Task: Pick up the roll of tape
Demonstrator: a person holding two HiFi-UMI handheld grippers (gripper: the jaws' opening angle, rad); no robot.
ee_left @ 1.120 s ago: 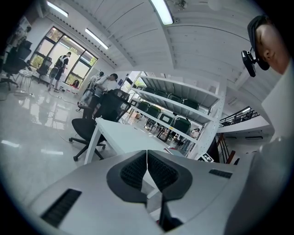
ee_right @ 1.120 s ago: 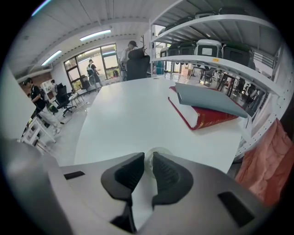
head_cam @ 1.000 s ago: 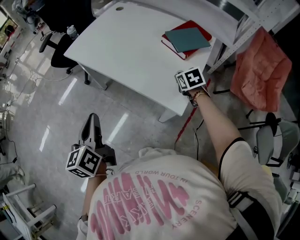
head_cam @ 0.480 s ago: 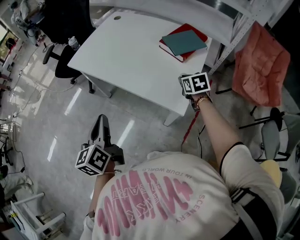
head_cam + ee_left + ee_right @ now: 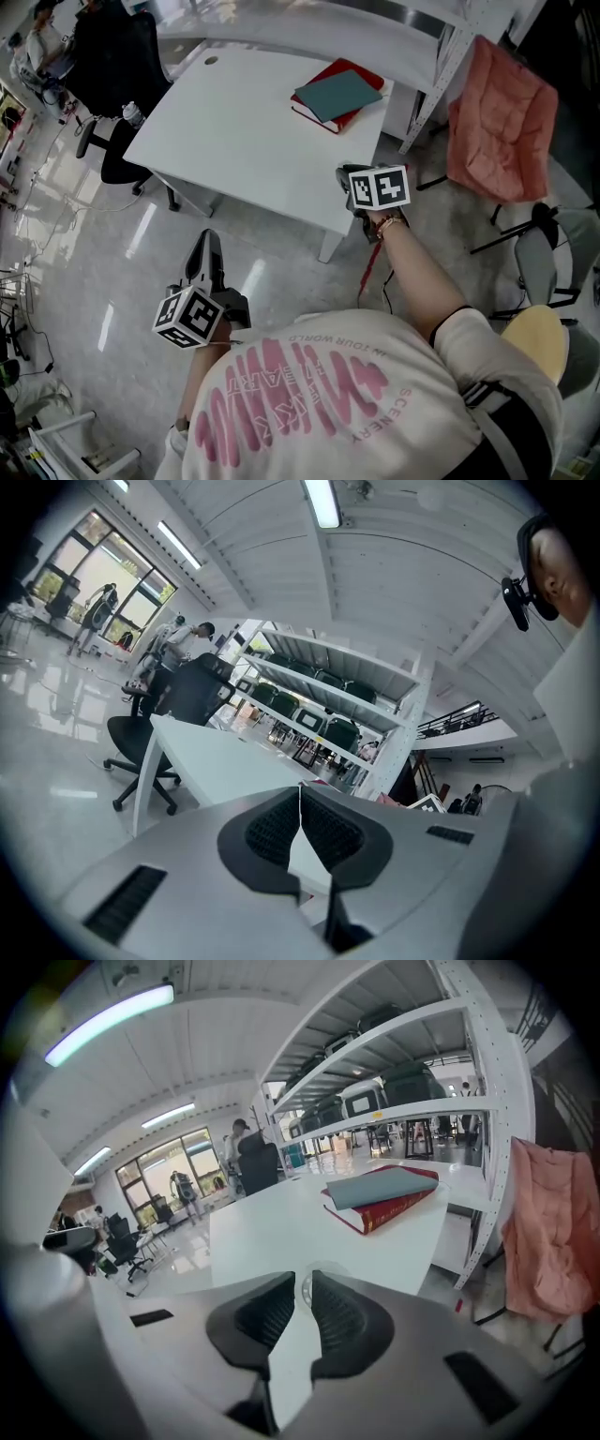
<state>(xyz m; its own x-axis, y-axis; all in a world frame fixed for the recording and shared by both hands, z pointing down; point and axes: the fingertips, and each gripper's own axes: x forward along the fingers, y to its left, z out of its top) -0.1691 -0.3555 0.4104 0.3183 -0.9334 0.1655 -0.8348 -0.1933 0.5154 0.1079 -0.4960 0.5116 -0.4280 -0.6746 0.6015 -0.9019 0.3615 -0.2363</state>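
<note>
1. Both hands have shifted since the earlier frame. The right gripper (image 5: 350, 178) has come up and back from the near corner of the flat white table (image 5: 234, 141), and the left gripper (image 5: 207, 242) has edged forward over the grey floor.
2. In the right gripper view, the right gripper's (image 5: 304, 1275) jaws stand slightly apart and pinch a thin, see-through ring, which I take to be the clear roll of tape (image 5: 306, 1289). It is held edge-on by its wall.
3. That puts the tape in the right claw, off the tabletop, above the table's near edge. The head view hides it under the marker cube.
4. The left gripper's (image 5: 300, 789) jaws are pressed together at the tips with nothing between them. It hangs well apart from the table.
5. Farther back on the table, untouched, lies a red hardback book (image 5: 369, 74) with a teal flat book (image 5: 337, 94) on top of it.
6. As I judge it, the grasp is made and the lift is under way, so the pick-up is nearly done.
7. The next move calls for steady pressure while the roll is carried clear of the edge. A thin, slick ring gripped by its wall could twist or slip out.
</note>
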